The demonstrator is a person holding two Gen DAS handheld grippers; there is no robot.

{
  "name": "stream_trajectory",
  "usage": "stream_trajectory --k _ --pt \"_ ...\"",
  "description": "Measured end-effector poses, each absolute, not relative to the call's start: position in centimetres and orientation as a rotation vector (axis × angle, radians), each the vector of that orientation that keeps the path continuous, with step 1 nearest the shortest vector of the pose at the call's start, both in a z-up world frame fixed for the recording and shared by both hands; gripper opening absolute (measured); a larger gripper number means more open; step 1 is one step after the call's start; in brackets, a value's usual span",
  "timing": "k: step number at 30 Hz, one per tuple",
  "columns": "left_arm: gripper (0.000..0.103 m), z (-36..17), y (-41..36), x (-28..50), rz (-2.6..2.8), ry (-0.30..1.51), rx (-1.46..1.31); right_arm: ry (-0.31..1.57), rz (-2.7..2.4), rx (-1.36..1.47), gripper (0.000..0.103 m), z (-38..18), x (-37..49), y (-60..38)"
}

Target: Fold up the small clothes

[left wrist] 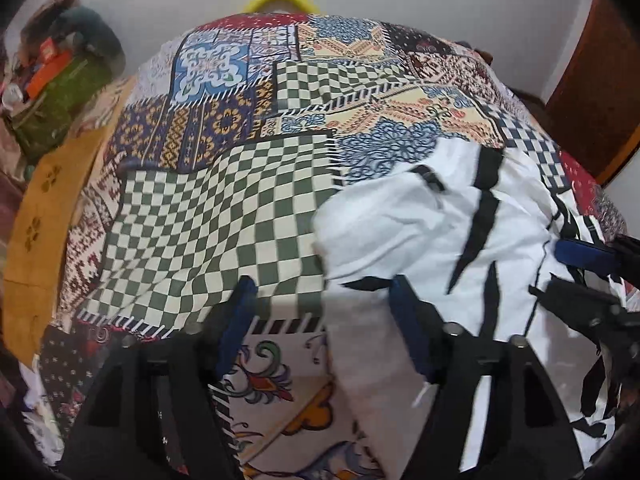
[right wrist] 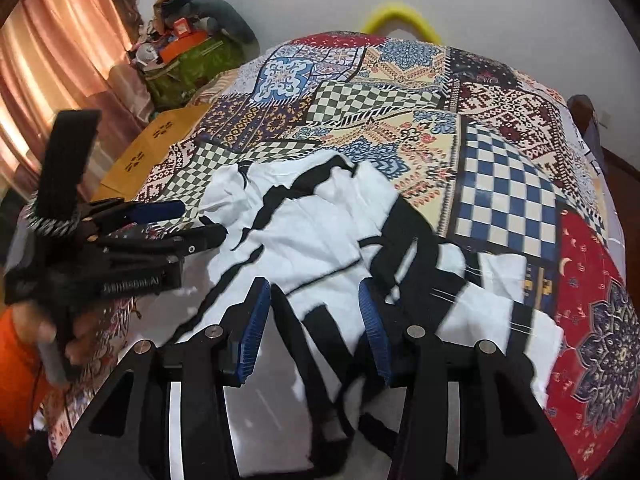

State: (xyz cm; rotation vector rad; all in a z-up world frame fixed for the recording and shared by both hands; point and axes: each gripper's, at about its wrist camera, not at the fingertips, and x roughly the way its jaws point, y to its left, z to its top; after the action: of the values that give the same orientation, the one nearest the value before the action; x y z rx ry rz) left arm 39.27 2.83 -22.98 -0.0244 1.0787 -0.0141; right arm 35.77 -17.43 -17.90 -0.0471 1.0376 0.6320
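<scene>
A white garment with black stripes [right wrist: 320,240] lies crumpled on a bed covered with a patchwork sheet [right wrist: 508,200], toward the near edge of the bed; its folds bunch up unevenly and a black-striped part trails toward the right gripper's camera. The right gripper [right wrist: 316,328] hangs just over the cloth with its blue-padded jaws spread apart, the striped fabric showing between them, the pads not pressing on it. The left gripper [left wrist: 324,320] sits at the garment's left edge, jaws wide apart over the checkered patch and the white hem, nothing pinched. In the right wrist view it [right wrist: 192,224] appears at the left, held by a hand [right wrist: 76,344]. Beyond the bed stand a green bag [right wrist: 188,68] heaped with odds and ends, a yellow ring [right wrist: 404,12] against the wall, and pink curtains [right wrist: 52,60]
</scene>
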Motion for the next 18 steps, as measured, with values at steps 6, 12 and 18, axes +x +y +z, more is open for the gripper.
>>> stream_trajectory --k 6,12,18 --pt "0.073 -21.6 5.3 36.8 0.018 1.067 -0.048 1.004 0.565 -0.049 0.047 -16.0 33.7 -21.6" --pt "0.073 -19.7 5.5 32.8 -0.042 1.062 -0.083 1.017 0.485 0.071 0.068 -15.4 31.6 -27.4" --pt "0.073 -21.4 3.8 30.3 -0.145 1.141 -0.186 1.118 0.460 0.166 0.068 -18.1 30.0 -29.9"
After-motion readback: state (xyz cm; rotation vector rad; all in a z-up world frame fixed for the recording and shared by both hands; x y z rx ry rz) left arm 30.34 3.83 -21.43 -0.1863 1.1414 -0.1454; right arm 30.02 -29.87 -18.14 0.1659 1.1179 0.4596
